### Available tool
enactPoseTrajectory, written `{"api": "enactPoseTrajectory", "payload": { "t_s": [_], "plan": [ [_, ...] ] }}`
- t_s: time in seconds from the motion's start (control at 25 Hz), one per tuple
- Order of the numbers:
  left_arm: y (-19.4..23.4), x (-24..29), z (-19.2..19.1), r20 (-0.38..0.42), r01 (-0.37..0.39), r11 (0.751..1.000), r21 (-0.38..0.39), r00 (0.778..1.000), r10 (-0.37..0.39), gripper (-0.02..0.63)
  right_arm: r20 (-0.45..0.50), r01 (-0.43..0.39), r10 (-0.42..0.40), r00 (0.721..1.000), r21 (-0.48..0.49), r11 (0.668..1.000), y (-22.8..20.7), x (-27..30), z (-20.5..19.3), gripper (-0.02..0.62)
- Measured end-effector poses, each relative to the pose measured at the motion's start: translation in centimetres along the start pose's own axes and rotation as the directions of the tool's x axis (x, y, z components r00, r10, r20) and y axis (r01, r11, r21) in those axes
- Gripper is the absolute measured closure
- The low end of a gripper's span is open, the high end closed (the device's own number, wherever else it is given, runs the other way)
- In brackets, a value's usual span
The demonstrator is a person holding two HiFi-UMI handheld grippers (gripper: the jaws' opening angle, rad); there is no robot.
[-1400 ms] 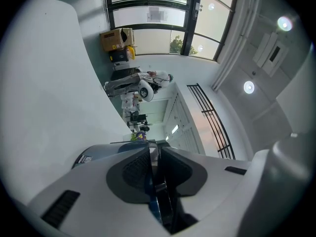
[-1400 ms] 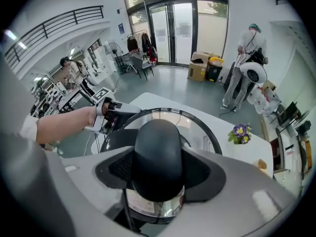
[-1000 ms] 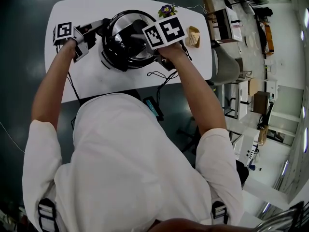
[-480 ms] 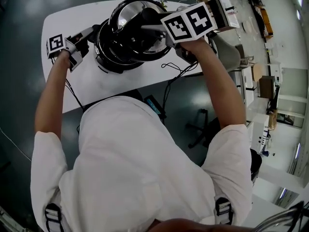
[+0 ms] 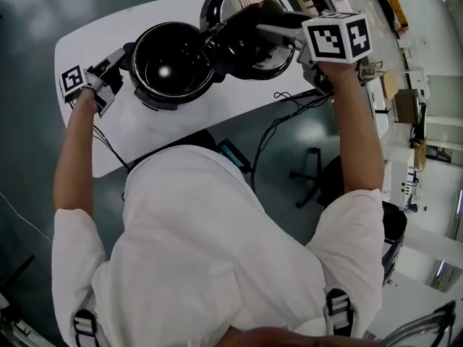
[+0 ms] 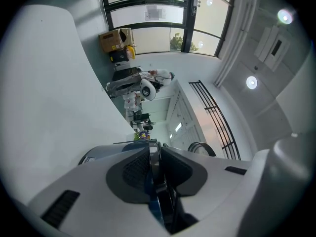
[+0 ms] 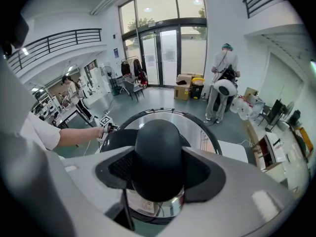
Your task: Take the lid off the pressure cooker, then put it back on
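Note:
The black pressure cooker pot [image 5: 170, 67] stands open on the white table [image 5: 94, 139], and its dark inside shows. My left gripper [image 5: 119, 58] is at the pot's left side, shut on its thin black side handle [image 6: 157, 191]. My right gripper [image 5: 269, 31] is shut on the lid's black handle [image 7: 158, 154] and holds the steel lid [image 5: 249, 20] in the air, up and to the right of the pot. In the right gripper view the lid's shiny face [image 7: 200, 130] and black rim lie beyond the handle.
Black cables [image 5: 289, 103] trail off the table's near right edge. A wheeled chair base [image 5: 312, 179] stands on the dark floor below. People and workbenches [image 7: 74, 95] are in the hall beyond.
The lid has come off the pot and gone up and to the right with my right gripper. The pot is now uncovered. My left gripper has kept its hold on the pot's side.

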State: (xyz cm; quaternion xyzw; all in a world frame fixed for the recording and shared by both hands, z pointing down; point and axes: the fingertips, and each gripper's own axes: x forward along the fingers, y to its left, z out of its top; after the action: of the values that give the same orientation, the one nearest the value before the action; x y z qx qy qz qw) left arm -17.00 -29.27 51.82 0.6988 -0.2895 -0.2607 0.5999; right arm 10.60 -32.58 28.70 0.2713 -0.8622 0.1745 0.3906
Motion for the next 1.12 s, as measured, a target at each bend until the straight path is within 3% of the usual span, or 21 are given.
{"api": "enactPoseTrajectory", "payload": {
  "t_s": [0.28, 0.52, 0.88, 1.12],
  "plan": [
    [-0.5, 0.3, -0.2, -0.02, -0.026, 1.0, 0.017, 0.999, 0.027, 0.526, 0.04, 0.087, -0.093, 0.995, 0.138, 0.987, -6.8, -2.4, -3.7, 0.316],
    [-0.6, 0.7, -0.1, -0.025, -0.041, 0.999, 0.029, 0.999, 0.042, 0.525, -0.015, 0.163, -0.164, 0.986, 0.209, 0.964, -11.4, -1.0, -8.8, 0.316],
    [-0.3, 0.5, -0.1, -0.026, -0.045, 0.999, 0.03, 0.999, 0.046, 0.525, -0.081, 0.189, -0.171, 0.982, 0.374, 0.908, -15.1, 3.2, -17.5, 0.316],
    [0.1, 0.5, 0.0, -0.028, -0.055, 0.998, 0.039, 0.998, 0.056, 0.523, -0.131, 0.24, -0.203, 0.97, 0.411, 0.879, -16.4, 6.8, -21.9, 0.315]
  ]
}}
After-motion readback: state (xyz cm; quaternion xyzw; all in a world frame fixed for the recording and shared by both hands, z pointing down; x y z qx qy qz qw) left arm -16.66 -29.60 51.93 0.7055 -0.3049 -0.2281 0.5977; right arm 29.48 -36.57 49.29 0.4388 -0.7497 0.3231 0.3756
